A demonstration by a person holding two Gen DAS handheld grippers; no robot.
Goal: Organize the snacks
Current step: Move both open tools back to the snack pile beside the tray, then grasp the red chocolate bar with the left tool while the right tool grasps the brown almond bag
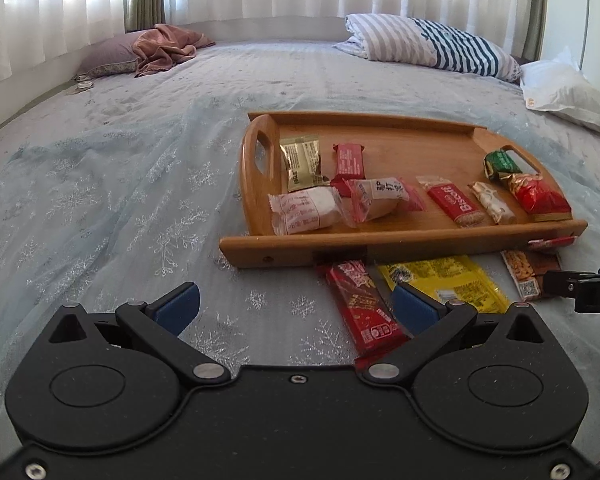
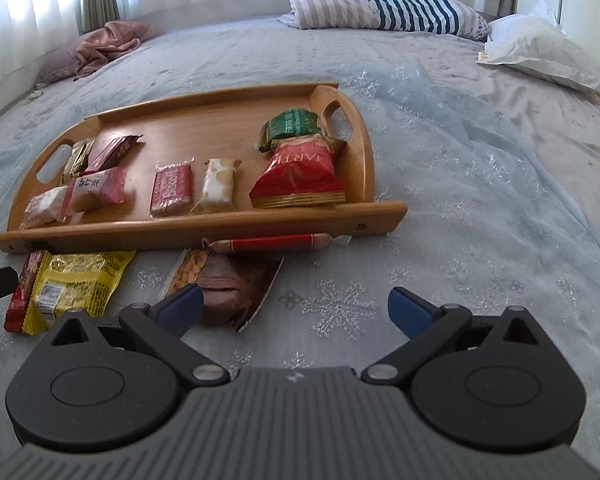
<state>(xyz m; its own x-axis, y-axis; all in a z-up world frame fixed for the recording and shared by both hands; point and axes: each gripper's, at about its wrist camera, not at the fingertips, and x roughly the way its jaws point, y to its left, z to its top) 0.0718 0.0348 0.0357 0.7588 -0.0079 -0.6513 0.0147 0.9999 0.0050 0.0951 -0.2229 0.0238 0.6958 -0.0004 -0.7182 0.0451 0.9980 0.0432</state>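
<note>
A wooden tray [image 1: 400, 244] [image 2: 204, 230] lies on the bed and holds several wrapped snacks, among them a red Biscoff pack [image 1: 456, 200] [image 2: 171, 190] and a big red bag [image 2: 298, 176]. In front of the tray lie a red bar [image 1: 360, 304] [image 2: 22, 290], a yellow packet [image 1: 444, 280] [image 2: 74, 280], a brown nut packet [image 1: 528, 276] [image 2: 224, 284] and a thin red sausage stick [image 2: 268, 243]. My left gripper [image 1: 296, 304] is open and empty, low over the bed, beside the red bar. My right gripper [image 2: 294, 306] is open and empty, beside the brown packet.
The bed has a pale blue snowflake cover [image 1: 120, 184]. A striped pillow [image 1: 428, 42] [image 2: 384, 8], a white pillow [image 2: 540, 52] and a pink blanket [image 1: 168, 46] lie at the far side. Curtains hang behind.
</note>
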